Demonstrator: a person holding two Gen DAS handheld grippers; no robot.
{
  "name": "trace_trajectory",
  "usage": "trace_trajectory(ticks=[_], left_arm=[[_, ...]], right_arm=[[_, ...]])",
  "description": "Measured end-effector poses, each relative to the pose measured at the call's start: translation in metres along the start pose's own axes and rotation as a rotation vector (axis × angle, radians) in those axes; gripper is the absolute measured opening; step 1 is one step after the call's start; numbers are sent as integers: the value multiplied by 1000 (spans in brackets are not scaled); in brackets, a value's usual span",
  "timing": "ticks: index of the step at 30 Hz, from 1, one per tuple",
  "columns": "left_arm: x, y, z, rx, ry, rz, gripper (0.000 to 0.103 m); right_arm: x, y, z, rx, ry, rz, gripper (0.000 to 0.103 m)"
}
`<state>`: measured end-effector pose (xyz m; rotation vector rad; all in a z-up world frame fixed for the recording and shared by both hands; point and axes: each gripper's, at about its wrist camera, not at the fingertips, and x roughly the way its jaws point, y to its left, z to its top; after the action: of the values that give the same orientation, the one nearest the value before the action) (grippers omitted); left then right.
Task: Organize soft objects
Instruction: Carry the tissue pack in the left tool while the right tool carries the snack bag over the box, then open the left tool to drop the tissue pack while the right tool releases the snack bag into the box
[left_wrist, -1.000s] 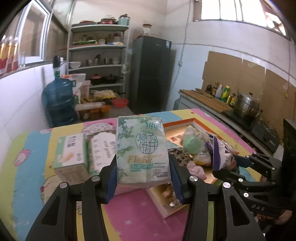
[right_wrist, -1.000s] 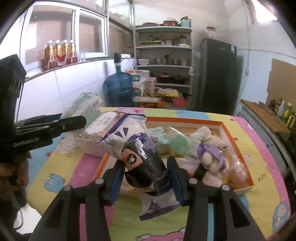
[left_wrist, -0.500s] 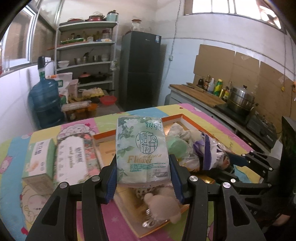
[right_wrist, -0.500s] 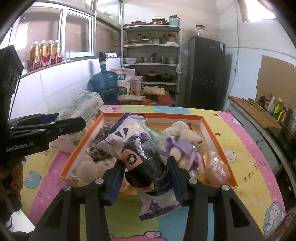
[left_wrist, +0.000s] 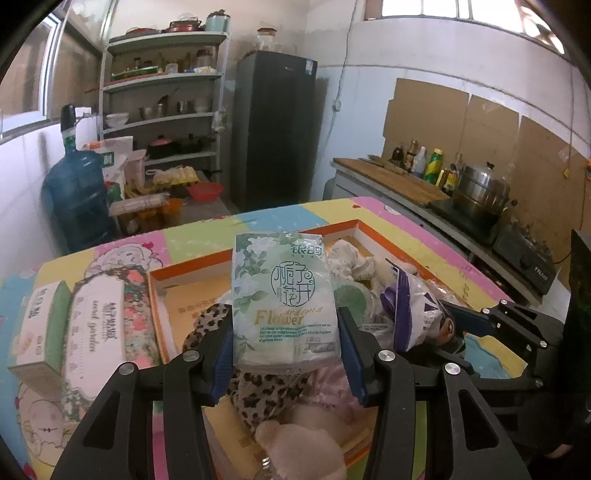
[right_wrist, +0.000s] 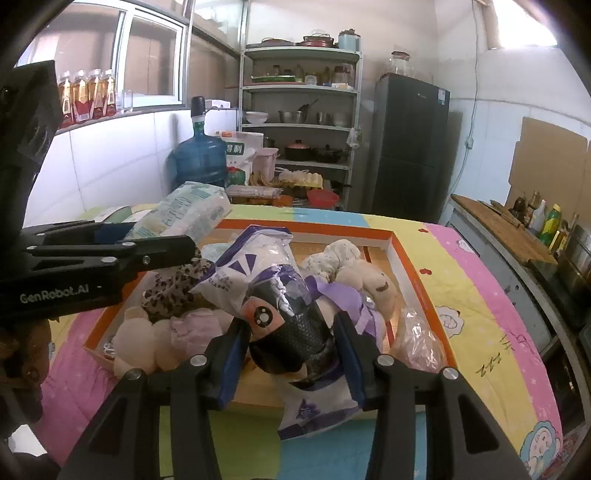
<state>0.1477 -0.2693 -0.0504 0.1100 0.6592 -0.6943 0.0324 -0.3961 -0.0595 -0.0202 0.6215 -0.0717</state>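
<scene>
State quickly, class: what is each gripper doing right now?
Left gripper: closed on the tissue pack.
Right gripper: closed on the purple bag.

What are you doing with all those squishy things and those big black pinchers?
A person holds a pincher tool in each hand. The left gripper is squeezing a green flowery tissue pack. The right gripper is squeezing a purple and white plastic bag with something dark inside. Both are held up over an orange tray that is full of plush toys and other soft stuff. Two more tissue packs lie beside the tray on the colourful table.
</scene>
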Motion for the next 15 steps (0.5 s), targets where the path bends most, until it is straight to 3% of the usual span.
trace_trajectory(ticks=[15], left_arm=[[41, 1, -1, -37, 66, -14, 52]], right_arm=[[24, -5, 4, -16, 27, 12, 47]])
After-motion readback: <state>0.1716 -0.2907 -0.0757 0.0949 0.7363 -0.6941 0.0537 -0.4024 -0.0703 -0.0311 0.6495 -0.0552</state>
